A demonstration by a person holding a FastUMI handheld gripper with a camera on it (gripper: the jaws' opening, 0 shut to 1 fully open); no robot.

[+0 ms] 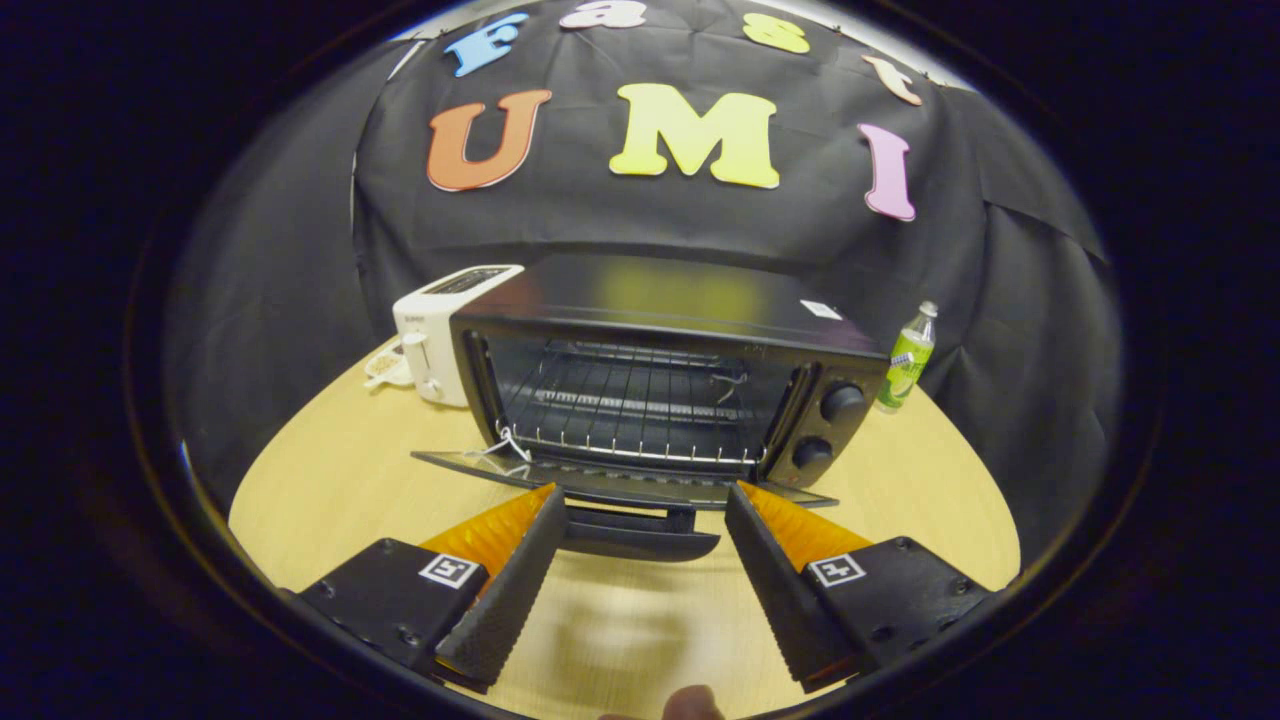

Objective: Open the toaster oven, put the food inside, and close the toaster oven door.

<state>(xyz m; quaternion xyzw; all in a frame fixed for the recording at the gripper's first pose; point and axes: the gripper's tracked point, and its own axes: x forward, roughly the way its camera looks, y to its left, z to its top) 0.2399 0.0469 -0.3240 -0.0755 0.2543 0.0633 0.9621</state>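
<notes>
— Pale wood tabletop (pixel 330 480) under us, black cloth wall (pixel 700 220) behind?
— Yes. We see the toaster oven (pixel 660 390) with its door (pixel 620 485) dropped flat, handle (pixel 640 535) between our gripper's (pixel 645 495) spread, empty fingers. White toaster (pixel 435 335) left, green bottle (pixel 908 360) right.

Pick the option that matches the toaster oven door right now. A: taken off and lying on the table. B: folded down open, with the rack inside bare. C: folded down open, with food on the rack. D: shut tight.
B: the toaster oven has its door folded down flat just ahead of the open gripper, and the wire rack inside holds nothing.
</notes>
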